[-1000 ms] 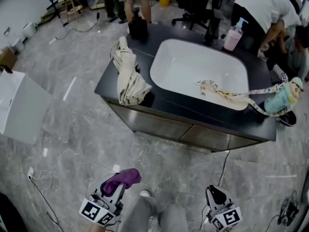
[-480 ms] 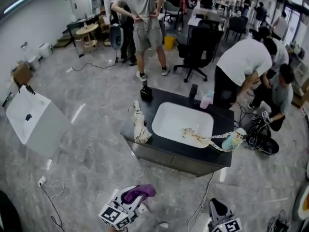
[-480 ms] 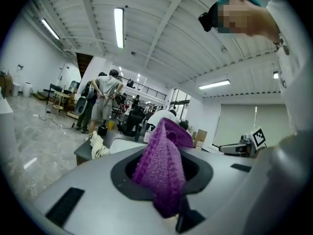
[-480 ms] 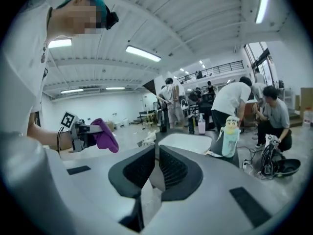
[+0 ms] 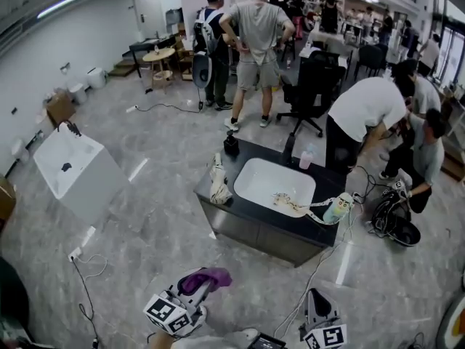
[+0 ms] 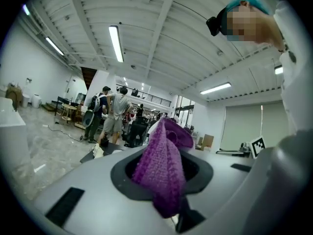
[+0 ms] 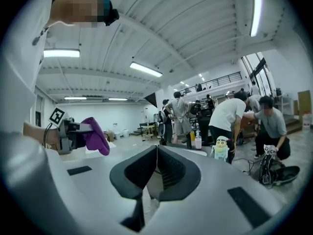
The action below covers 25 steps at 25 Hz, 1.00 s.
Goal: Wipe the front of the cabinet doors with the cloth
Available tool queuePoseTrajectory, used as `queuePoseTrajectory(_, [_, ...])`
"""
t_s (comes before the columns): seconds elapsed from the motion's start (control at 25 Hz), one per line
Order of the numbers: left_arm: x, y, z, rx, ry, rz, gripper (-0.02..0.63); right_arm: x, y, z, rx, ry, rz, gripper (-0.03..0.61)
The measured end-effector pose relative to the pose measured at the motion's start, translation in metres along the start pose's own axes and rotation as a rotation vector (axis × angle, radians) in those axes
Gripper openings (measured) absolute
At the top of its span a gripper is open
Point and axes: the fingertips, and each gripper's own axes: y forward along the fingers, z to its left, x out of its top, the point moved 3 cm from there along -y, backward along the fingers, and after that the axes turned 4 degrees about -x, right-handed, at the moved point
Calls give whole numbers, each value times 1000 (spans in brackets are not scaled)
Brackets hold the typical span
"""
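A dark cabinet (image 5: pixel 256 235) with a white sink basin (image 5: pixel 272 182) in its top stands mid-floor in the head view, its steel door fronts facing me from some distance. My left gripper (image 5: pixel 203 283) is low at the bottom left, shut on a purple cloth (image 5: pixel 208 277). In the left gripper view the cloth (image 6: pixel 164 173) bulges out of the jaws and hides them. My right gripper (image 5: pixel 314 298) is at the bottom right, shut and holding nothing; its own view shows the jaws (image 7: pixel 156 156) pressed together. Both grippers are far from the cabinet.
A cream bundle (image 5: pixel 218 181), a black bottle (image 5: pixel 231 145), a pink bottle (image 5: pixel 306 158) and a cartoon doll (image 5: pixel 336 209) sit on the counter. Several people stand behind it; one bends over at the right (image 5: pixel 363 111). A white box (image 5: pixel 73 167) is at the left, with cables (image 5: pixel 87 267) on the floor.
The head view has pulled back and up, so the cabinet looks smaller and farther away and more of the room shows. Both grippers stay at the bottom edge; the cloth remains held.
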Motion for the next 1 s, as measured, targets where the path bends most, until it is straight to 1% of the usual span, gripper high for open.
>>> queuePoseTrajectory(0.08, [8,-10,-1,8,24,0,91,13,-7,8,0,-40,-18,29])
queuePoseTrajectory(0.16, [12,-14,2,4,29,-2,91,21,-15,18,-10,-64,-26,29])
queuePoseTrajectory(0.28, [8,-8,15,-43,18,-5,91,18,-22,35,-64,-60,-19,29])
queuePoseTrajectory(0.4, [0,-2,29,-151,6,3,91,12,-19,66,-118,-23,-12,29])
queuePoseTrajectory(0.52, [-4,-9,49,-276,-11,45,91,18,-18,113,-203,-12,-29,29])
queuePoseTrajectory(0.64, [8,-33,85,-348,-13,46,91,20,-14,168,-283,2,-33,29])
queuePoseTrajectory(0.72, [19,-49,116,-357,21,28,91,17,-10,198,-325,-2,-30,29])
queuePoseTrajectory(0.84, [34,-64,150,-353,82,-9,91,18,-7,222,-370,-18,-29,29])
queuePoseTrajectory(1.0, [47,-89,184,-348,97,-37,91,19,-8,243,-423,-11,-40,29])
